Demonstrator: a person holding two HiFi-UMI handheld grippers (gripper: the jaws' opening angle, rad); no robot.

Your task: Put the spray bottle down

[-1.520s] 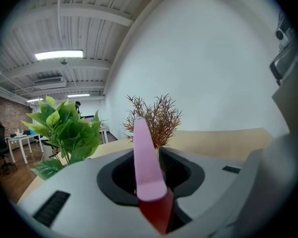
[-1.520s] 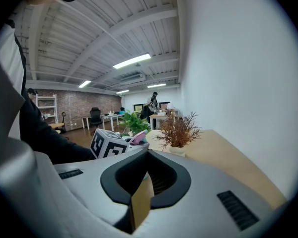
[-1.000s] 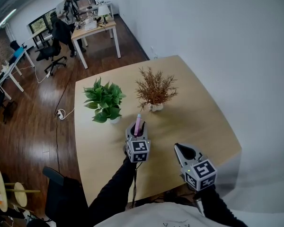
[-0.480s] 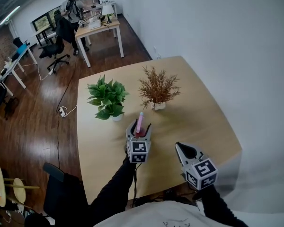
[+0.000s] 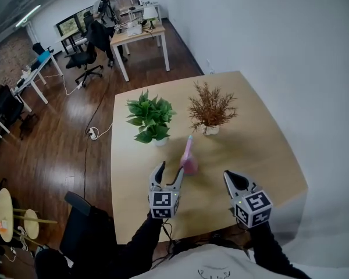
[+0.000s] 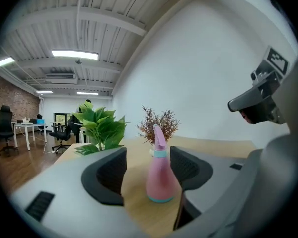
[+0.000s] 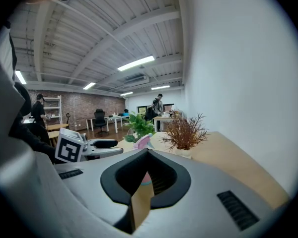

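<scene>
A pink spray bottle (image 5: pixel 189 159) with a teal collar stands upright on the wooden table (image 5: pixel 262 150), in front of the two potted plants. My left gripper (image 5: pixel 167 174) is open just short of it, nearer the table's front edge, pads clear of the bottle. In the left gripper view the spray bottle (image 6: pixel 160 175) shows between the wide jaws of my left gripper (image 6: pixel 148 172), untouched. My right gripper (image 5: pixel 235 182) hovers to the right with nothing in it. Its jaws meet in the right gripper view, where my right gripper (image 7: pixel 148 152) half hides the spray bottle (image 7: pixel 142 143).
A leafy green plant (image 5: pixel 151 116) and a dry brown plant (image 5: pixel 211 106) stand in small white pots behind the bottle. A white wall runs along the table's right side. Office desks, chairs and a person (image 5: pixel 109 2) fill the far left of the room.
My left gripper has opened, let go of the spray bottle and drawn back toward the table's front edge. The bottle now stands alone on the table. The right gripper has stayed put.
</scene>
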